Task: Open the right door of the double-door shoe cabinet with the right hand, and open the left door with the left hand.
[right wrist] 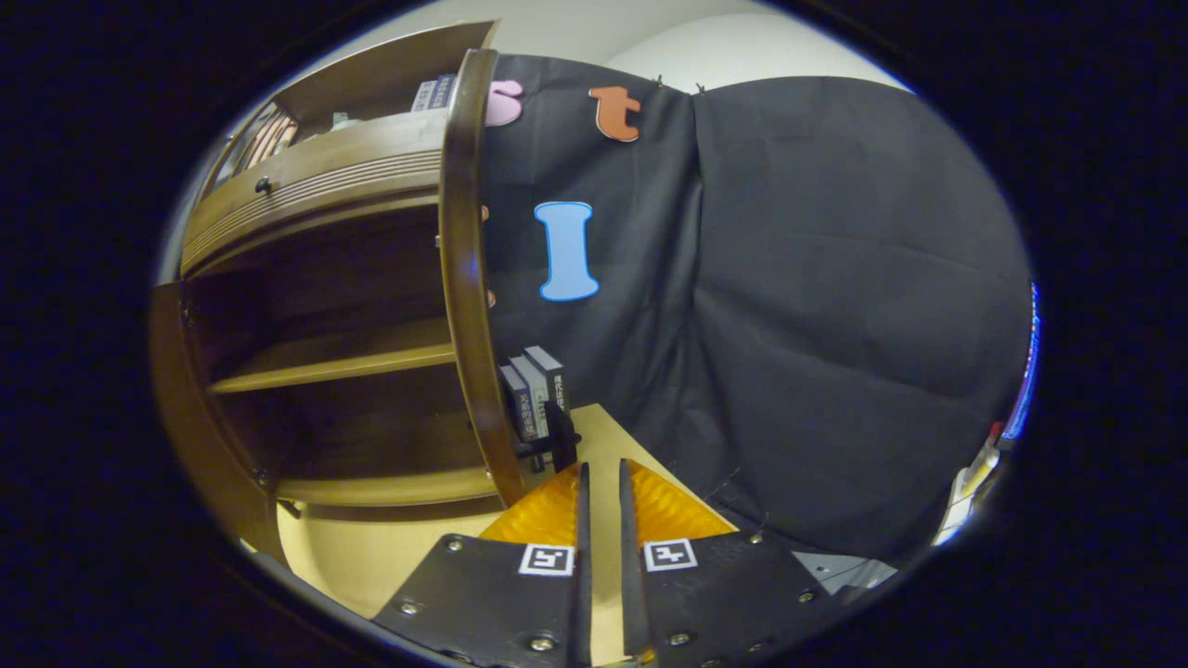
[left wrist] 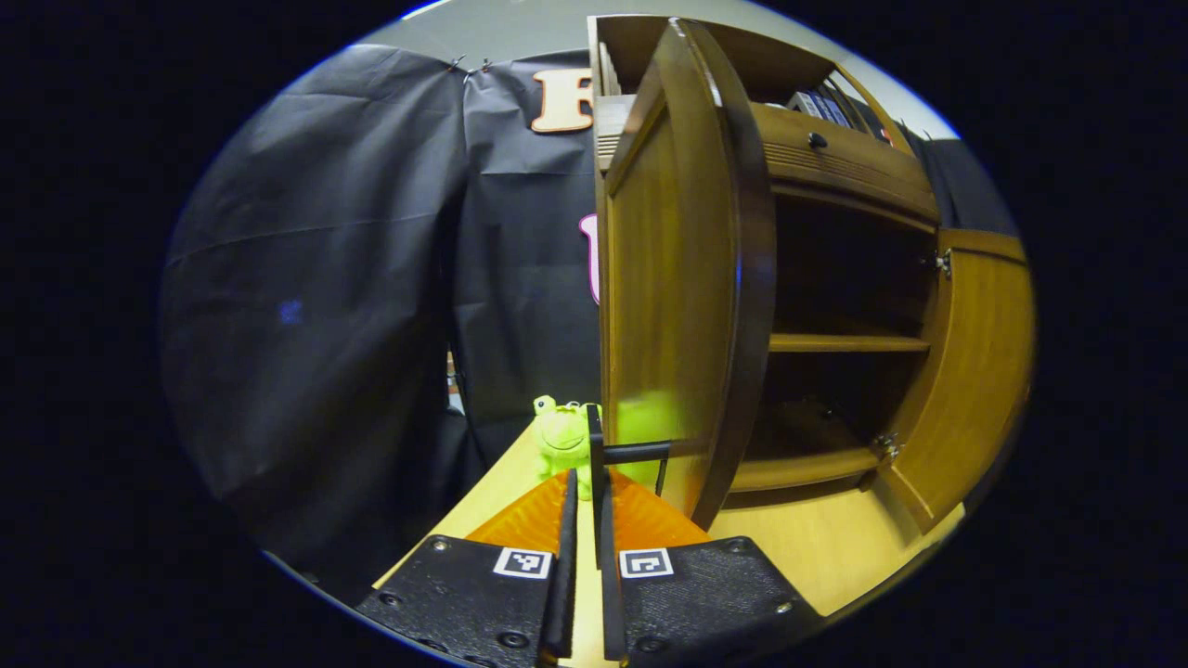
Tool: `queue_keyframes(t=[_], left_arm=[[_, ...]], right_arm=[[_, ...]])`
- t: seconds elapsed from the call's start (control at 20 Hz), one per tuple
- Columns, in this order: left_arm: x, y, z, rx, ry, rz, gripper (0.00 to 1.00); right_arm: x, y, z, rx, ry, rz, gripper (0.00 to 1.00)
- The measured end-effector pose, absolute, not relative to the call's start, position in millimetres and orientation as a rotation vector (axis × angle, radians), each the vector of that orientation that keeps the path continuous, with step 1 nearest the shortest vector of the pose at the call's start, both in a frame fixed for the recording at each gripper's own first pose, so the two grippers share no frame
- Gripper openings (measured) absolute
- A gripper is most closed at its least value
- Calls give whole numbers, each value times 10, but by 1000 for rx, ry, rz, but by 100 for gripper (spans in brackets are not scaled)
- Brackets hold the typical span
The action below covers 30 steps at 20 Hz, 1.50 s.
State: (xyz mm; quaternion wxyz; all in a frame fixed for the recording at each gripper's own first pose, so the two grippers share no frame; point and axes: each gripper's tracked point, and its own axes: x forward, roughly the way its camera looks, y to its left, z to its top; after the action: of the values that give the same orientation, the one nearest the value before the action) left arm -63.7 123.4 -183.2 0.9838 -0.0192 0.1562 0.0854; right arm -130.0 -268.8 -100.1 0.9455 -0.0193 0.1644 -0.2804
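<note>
Pale wood tabletop (left wrist: 817, 547) runs under both grippers. In the left gripper view, the left gripper (left wrist: 585, 482) has its two fingers drawn close together with a narrow gap between them, and a thin dark door handle (left wrist: 635, 453) stands just ahead of the tips; whether the fingers press on it I cannot tell. Just past the tips sits a small bright green plush frog toy (left wrist: 561, 436) on the tabletop, beside the open glossy brown wooden left door (left wrist: 682, 278), which is swung out edge-on toward the camera. Behind it the dark wooden double-door shoe cabinet (left wrist: 845, 306) stands open, one shelf across its middle, and its right door (left wrist: 974, 371) is swung outward too. In the right gripper view, the right gripper (right wrist: 601, 473) has its fingers nearly together, holding nothing, just beside the open right door's edge. A few upright dark books (right wrist: 534, 394) stand beyond it, near the black cloth.
</note>
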Motion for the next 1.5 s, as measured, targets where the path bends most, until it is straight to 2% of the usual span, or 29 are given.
queue_keyframes(t=[0.05,0.1,0.15,0.2,0.25,0.3,0.6,0.75,0.85,1.0,1.15,1.2,1.25,1.3,1.35,1.4,1.45,1.5], left_arm=[[-664,1250,-1824,-57,319,166,14],[-676,1259,-1830,-58,320,163,14],[-676,1263,-1832,-54,324,159,5],[-693,1271,-1842,-51,327,158,14],[-710,1280,-1823,-46,325,159,10],[-724,1301,-1792,-39,319,163,14],[-963,1663,-1647,8,310,263,13],[-1123,1784,-1579,18,315,316,13],[-1200,1680,-1494,11,298,302,13],[-1145,1356,-1413,-10,291,251,14],[-937,896,-1146,-30,224,147,13],[-842,715,-1032,-33,199,112,5],[-751,556,-946,-33,178,76,5],[-660,401,-835,-33,153,44,22],[-582,281,-724,-38,129,20,13],[-510,152,-638,-53,115,-6,13],[-451,3,-571,-77,106,-41,5],[-394,-129,-478,-98,90,-69,5]], right_arm=[[-1294,-2682,-993,-40,334,-573,13],[-1302,-2671,-973,-39,333,-572,13],[-1301,-2671,-965,-38,333,-571,13],[-1326,-2673,-954,-45,334,-574,13],[-1360,-2668,-963,-55,338,-575,13],[-1391,-2659,-964,-67,346,-575,13],[-1659,-2460,-1030,-103,372,-604,13],[-1722,-2219,-1041,-96,376,-580,13],[-1763,-2042,-1053,-104,386,-547,13],[-1640,-1699,-1023,-90,382,-469,13],[-1383,-1294,-889,-43,336,-362,13],[-1288,-1155,-832,-37,321,-331,13],[-1211,-1014,-795,-33,308,-292,13],[-1153,-909,-744,-36,297,-260,13],[-1095,-792,-679,-35,279,-231,13],[-1022,-687,-607,-24,260,-199,13],[-950,-588,-538,-6,245,-177,13],[-896,-488,-467,21,231,-154,13]])
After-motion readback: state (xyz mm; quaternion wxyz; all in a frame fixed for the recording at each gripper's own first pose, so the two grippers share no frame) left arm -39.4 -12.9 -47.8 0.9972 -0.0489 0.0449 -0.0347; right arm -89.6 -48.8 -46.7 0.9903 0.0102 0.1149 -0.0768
